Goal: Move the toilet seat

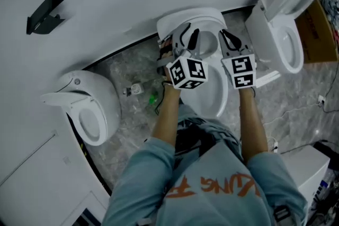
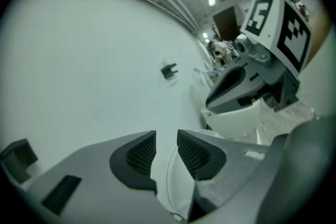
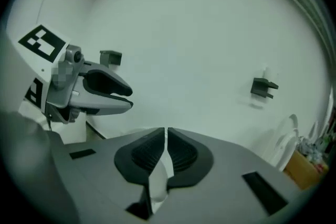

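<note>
Forearms stretched forward, left hand-held gripper (image 1: 188,36) and right hand-held gripper (image 1: 229,39) each pinching toilet seat (image 1: 204,14)

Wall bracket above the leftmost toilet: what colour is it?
Black; the wall bracket shows best in the head view.

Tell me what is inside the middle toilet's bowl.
Only plain white bowl shows, with nothing visibly lying in it. Its back part is covered by the toilet seat, pinched by the right gripper, and by the left gripper.
</note>
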### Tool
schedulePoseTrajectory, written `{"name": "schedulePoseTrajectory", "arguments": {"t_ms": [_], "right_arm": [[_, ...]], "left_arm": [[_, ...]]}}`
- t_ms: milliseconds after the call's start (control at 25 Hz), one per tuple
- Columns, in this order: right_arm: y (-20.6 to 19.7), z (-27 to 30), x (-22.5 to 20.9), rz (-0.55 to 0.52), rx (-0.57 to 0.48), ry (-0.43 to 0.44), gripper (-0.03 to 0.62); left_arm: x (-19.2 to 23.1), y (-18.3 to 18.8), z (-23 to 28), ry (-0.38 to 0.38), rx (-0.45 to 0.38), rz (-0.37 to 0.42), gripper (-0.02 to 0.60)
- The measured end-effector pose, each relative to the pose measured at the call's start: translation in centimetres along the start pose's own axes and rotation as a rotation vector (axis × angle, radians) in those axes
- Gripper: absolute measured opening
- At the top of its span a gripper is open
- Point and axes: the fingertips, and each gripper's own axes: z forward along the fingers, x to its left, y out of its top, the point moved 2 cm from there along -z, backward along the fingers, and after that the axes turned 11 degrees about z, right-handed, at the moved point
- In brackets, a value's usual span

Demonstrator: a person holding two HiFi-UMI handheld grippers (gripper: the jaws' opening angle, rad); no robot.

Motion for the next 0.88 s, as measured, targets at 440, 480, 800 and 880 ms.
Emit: {"name": "schedulePoseTrajectory", "arguments": {"t_ms": [440,480,800,880], "right_arm": [[3.2,-13.3,1.0,0.224,-0.242,0.166,-0.002],[3.3,-14.2,1.2,0.218,-0.25,0.179,-0.002],[1.8,-20.1,3.5,0.171,-0.291,0.238,-0.002],[2.2,-20.2,4.0,0.173,-0.3,0.25,-0.002]], "left_arm": [[-0.6,5.9,-14.3,0.366,-0.026,-0.416,0.003],[-1.0,6.4,-15.4,0.372,-0.044,-0.436,0.003],[-5.2,7.3,-22.6,0.442,-0.093,-0.574,0.002],[-5.2,7.1,-23.4,0.461,-0.083,-0.577,0.002]]}}
